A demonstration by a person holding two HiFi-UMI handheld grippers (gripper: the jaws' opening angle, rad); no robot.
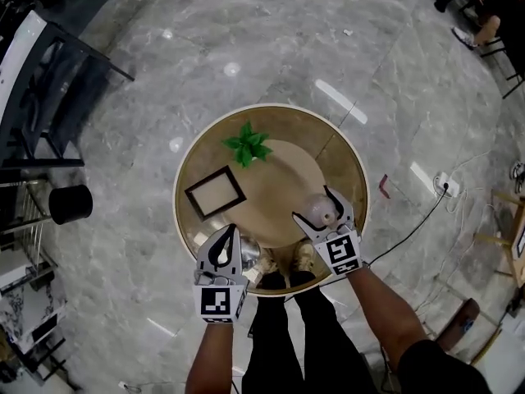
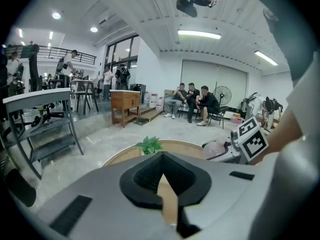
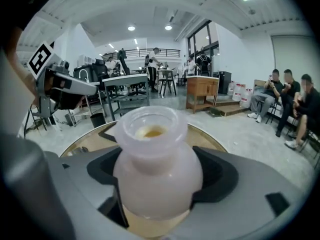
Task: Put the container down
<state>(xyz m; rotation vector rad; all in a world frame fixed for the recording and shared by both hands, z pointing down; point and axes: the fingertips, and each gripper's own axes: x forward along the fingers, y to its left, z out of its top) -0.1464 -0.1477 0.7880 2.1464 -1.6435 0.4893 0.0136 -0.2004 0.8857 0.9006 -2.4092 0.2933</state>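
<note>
A frosted white container (image 1: 322, 210) with a wide open mouth sits between the jaws of my right gripper (image 1: 317, 208), which is shut on its round body. It is over the near right part of the round tan table (image 1: 279, 191). In the right gripper view the container (image 3: 155, 164) stands upright and fills the middle, hiding what is below it. My left gripper (image 1: 227, 238) is at the table's near edge, jaws together and empty. In the left gripper view the left gripper (image 2: 162, 173) shows only a thin slit, and the container (image 2: 216, 149) is off to the right.
A small green plant (image 1: 248, 144) and a dark picture frame (image 1: 215, 192) lie on the table. A shiny metal piece (image 1: 248, 255) sits at its near edge. A black bin (image 1: 70, 203) and dark racks (image 1: 41, 97) stand to the left. Seated people (image 2: 192, 101) are far behind.
</note>
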